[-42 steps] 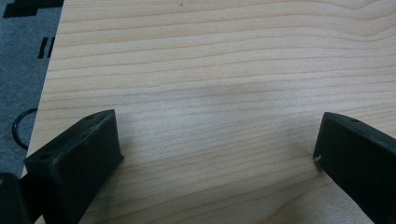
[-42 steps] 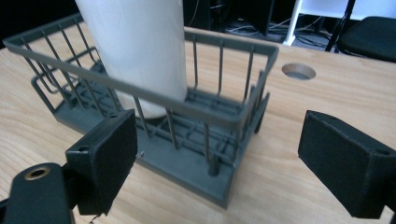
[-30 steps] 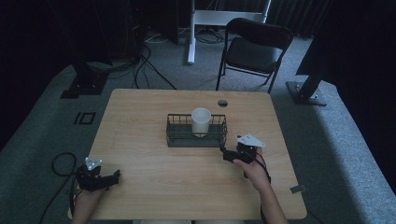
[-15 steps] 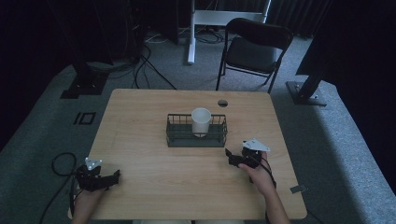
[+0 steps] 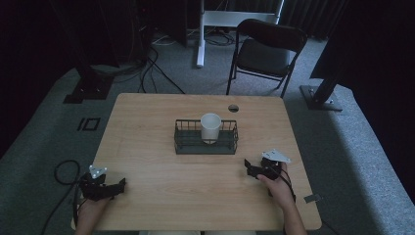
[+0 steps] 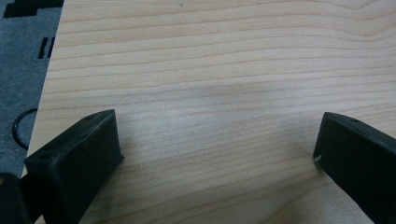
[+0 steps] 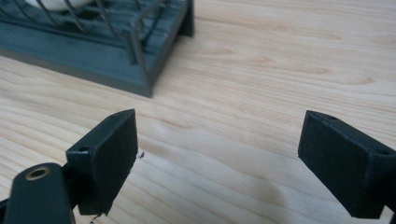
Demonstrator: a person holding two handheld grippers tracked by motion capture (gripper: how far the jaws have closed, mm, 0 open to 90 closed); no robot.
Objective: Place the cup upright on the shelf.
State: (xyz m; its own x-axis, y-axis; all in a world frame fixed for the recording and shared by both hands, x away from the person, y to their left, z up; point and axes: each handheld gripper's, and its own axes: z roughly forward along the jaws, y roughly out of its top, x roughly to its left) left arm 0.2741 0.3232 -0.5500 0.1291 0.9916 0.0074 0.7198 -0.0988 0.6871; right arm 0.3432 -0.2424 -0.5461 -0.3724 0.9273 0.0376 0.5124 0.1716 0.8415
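Seemingly done: cup [image 5: 211, 127] upright in basket [image 5: 206, 146] | right gripper [image 7: 219, 154] spread, empty, near basket | left gripper [image 6: 217, 149] spread over bare table [image 5: 147, 122] | nothing left

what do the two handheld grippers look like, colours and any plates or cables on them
Both the left gripper and the right gripper are black, each topped by a pale grey three-cornered plate. In the gripper views the jaws are blocky matte black pads with small holes in their tops; a brass-coloured ring sits by the right gripper's base. A dark cable loops off the table edge by the left gripper.
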